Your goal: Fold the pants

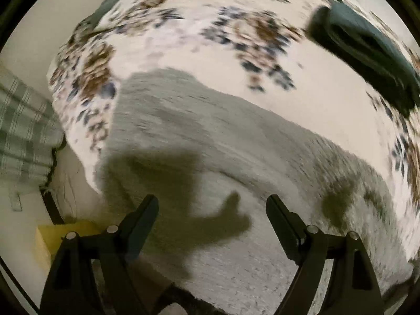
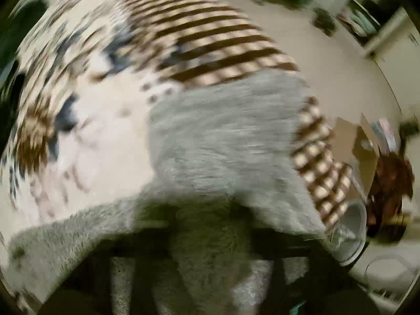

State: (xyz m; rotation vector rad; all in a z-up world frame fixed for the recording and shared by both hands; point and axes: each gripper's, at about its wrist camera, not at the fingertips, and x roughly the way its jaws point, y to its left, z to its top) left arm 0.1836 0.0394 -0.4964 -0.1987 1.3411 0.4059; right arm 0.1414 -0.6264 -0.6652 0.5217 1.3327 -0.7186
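Note:
Grey fleece pants [image 1: 210, 136] lie spread across a floral bedsheet [image 1: 183, 39]. My left gripper [image 1: 212, 204] is open just above the pants, nothing between its fingers [image 1: 147, 210]. In the blurred right wrist view, the same grey pants [image 2: 223, 131] fill the centre. My right gripper [image 2: 210, 225] is buried in grey cloth; a bunch of the pants [image 2: 210, 236] sits between its dark fingers, so it looks shut on the fabric.
A dark green folded garment [image 1: 367, 44] lies at the far right of the bed. A plaid cloth [image 1: 23, 126] hangs at the left beside the bed edge. A checked blanket [image 2: 223, 44], a cardboard box [image 2: 362, 152] and a white bowl [image 2: 354, 225] lie at the right.

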